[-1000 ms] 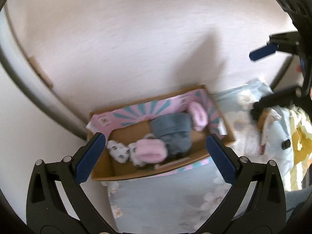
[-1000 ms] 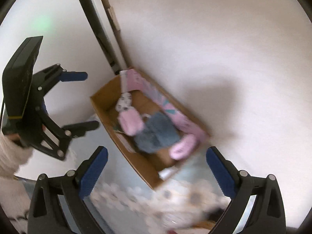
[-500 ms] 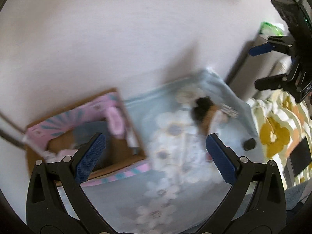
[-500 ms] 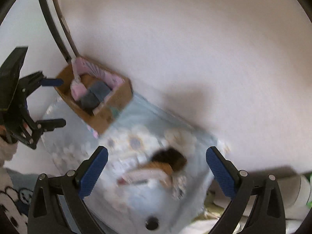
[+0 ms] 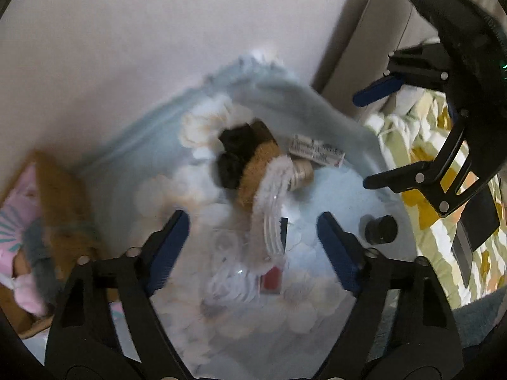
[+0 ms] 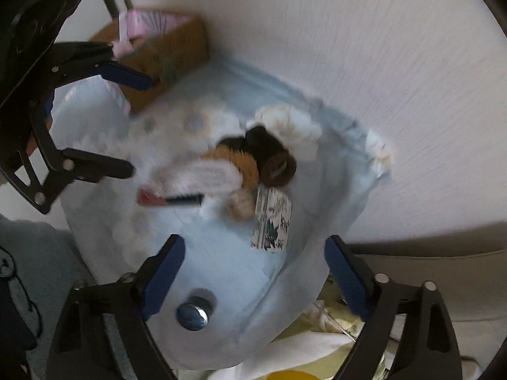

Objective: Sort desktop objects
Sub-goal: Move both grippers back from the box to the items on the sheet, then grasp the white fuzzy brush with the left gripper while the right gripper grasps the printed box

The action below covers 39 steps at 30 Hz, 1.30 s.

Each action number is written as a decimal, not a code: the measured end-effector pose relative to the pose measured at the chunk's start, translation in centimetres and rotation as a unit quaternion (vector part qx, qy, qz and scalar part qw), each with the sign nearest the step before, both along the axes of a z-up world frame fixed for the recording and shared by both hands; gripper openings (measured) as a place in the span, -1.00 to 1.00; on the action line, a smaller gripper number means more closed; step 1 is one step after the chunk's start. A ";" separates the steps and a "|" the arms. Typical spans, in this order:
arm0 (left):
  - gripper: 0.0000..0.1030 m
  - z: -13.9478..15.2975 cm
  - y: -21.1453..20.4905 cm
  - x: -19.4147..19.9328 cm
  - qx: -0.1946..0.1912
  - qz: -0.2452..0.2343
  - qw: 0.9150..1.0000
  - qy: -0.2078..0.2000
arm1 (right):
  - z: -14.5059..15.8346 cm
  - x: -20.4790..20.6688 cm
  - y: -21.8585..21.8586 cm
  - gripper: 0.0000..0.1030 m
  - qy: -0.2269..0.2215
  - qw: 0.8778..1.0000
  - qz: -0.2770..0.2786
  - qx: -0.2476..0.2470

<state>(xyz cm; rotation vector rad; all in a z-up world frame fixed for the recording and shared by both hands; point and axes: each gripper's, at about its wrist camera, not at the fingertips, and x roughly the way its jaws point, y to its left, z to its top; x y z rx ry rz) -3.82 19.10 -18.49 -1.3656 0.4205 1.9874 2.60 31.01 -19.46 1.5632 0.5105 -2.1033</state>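
A small pile lies on a light blue flowered cloth [image 5: 336, 196]: a black fuzzy scrunchie [image 5: 234, 155], a brown one [image 5: 256, 177], a white furry strip [image 5: 269, 202], a printed card [image 5: 317, 153] and a red item [image 5: 272, 280]. My left gripper [image 5: 252, 221] hovers over the white strip, its jaws closing with nothing pressed between them. My right gripper [image 6: 253, 243] hangs over bare cloth just below the card [image 6: 272, 221], its jaws also closing on nothing. Each gripper shows in the other's view: right gripper [image 5: 367, 136], left gripper [image 6: 137, 123].
A cardboard box [image 6: 164, 47] with pink and grey soft things stands at the cloth's far edge by the wall, also at the left [image 5: 60, 196]. A small dark round cap [image 6: 193, 316] rests on the cloth. Yellow-patterned bedding [image 5: 421, 158] lies beside it.
Both views swung away from the box onto the pile on the blue cloth. Both grippers came lower and closer to it, and their jaws have narrowed.
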 end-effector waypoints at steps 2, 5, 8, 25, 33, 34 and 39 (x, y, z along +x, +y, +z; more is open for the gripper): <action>0.45 -1.7 0.8 -0.2 -0.012 -0.001 1.000 -0.009 | -1.6 -0.5 0.1 0.41 -0.013 1.000 0.010 -0.002; 0.35 -3.3 1.4 -0.8 -0.016 0.005 1.000 -0.024 | -3.4 -1.2 0.2 0.37 -0.027 0.999 0.019 0.001; 0.34 -4.3 2.0 -1.5 -0.018 0.004 0.999 -0.035 | -4.6 -1.7 0.2 0.24 -0.031 0.999 0.030 0.015; -0.47 -4.5 2.5 -1.0 -0.028 -0.014 0.999 -0.039 | -6.0 -2.3 0.8 -0.64 -0.048 0.998 0.026 0.013; -0.48 -1.4 1.8 -0.8 -0.010 -0.014 0.999 -0.030 | -3.0 -2.0 2.4 -0.65 -0.054 0.998 -0.027 -0.036; -0.48 -1.0 2.1 -0.8 -0.009 -0.014 0.999 -0.030 | -2.6 -1.9 2.5 -0.65 -0.053 0.997 -0.031 -0.039; -0.48 0.9 1.5 -1.6 -0.013 -0.009 1.000 -0.022 | -0.1 -1.8 2.6 -0.65 -0.044 0.998 -0.036 -0.039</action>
